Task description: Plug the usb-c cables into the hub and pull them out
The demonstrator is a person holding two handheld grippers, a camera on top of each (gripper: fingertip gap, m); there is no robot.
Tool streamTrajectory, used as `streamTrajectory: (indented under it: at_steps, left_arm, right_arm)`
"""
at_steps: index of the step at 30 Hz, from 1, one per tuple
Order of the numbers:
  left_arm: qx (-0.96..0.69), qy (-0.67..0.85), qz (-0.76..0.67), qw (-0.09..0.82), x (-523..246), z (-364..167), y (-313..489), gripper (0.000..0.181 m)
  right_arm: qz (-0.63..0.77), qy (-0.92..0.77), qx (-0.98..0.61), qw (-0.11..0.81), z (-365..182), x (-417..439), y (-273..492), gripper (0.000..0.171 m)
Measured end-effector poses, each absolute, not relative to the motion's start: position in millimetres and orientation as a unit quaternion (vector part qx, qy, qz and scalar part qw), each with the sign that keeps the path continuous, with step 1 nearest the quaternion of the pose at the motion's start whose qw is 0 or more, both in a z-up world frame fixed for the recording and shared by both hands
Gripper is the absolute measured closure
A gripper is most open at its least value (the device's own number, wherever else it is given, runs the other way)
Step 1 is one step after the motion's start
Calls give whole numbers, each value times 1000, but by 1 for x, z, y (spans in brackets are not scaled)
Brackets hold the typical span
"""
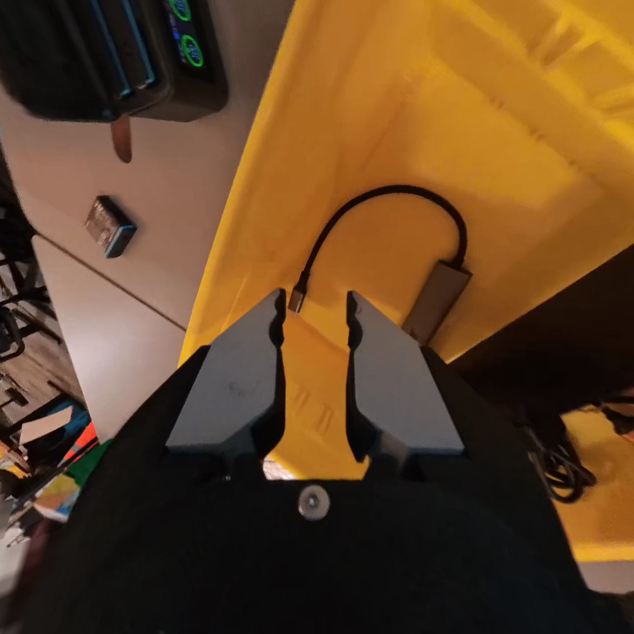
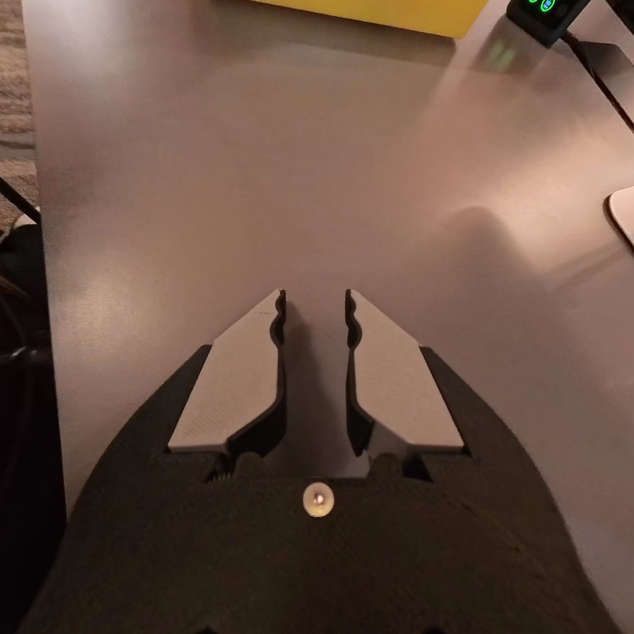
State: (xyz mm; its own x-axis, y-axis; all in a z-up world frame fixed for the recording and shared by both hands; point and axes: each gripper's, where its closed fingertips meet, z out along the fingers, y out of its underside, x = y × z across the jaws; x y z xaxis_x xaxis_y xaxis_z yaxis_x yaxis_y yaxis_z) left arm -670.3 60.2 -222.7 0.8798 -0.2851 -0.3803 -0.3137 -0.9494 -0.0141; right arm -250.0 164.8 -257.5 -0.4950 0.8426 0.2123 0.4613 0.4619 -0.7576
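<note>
Hub (image 1: 437, 302) lay in yellow bin (image 1: 377, 120), short cable (image 1: 387, 192) looping left to plug (image 1: 296, 300) just beside left gripper (image 1: 315, 298), fingers apart, empty. Right gripper (image 2: 315, 298) hung open over bare table (image 2: 240, 171), holding nothing. Likely risk: nudging loose plug aside, or dragging unheld hub along.

You see warm, rather dim light in both views. Beyond the left fingers (image 1: 240, 360) the yellow surface (image 1: 429, 137) is bright but smeared by motion blur, and the edges bend from the wide lens. Ahead of the right fingers (image 2: 240, 377) the table (image 2: 240, 171) carries soft glare and, to their right, a blurred shadow.
</note>
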Motion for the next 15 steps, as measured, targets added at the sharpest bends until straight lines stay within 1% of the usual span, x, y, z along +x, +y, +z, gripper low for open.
streamTrajectory:
  at_steps: [1, 3, 7, 9, 11, 12, 15]
  left_arm:
    - [-969, 165, 184, 32, -672, -229, 61, 148]
    - [-967, 177, 180, 21, -679, -240, 62, 148]
    - [-971, 187, 148, -17, -685, -258, 56, 158]
    - [-969, 196, 143, -38, -689, -268, 49, 159]
    - [-964, 204, 164, -39, -697, -271, 50, 178]
    - [-963, 206, 170, -38, -699, -273, 51, 181]
    - [-958, 225, 173, -39, -700, -272, 50, 181]
  right_arm:
    - [326, -801, -408, 293, -257, -250, 165, 139]
    - [333, -799, -411, 287, -256, -250, 165, 139]
    - [342, -796, -417, 275, -256, -250, 165, 140]
    - [342, -798, -415, 271, -257, -249, 164, 141]
    - [343, -801, -412, 267, -257, -248, 162, 142]
    - [343, -802, -411, 265, -258, -248, 161, 142]
    - [345, -804, -408, 260, -258, -248, 159, 143]
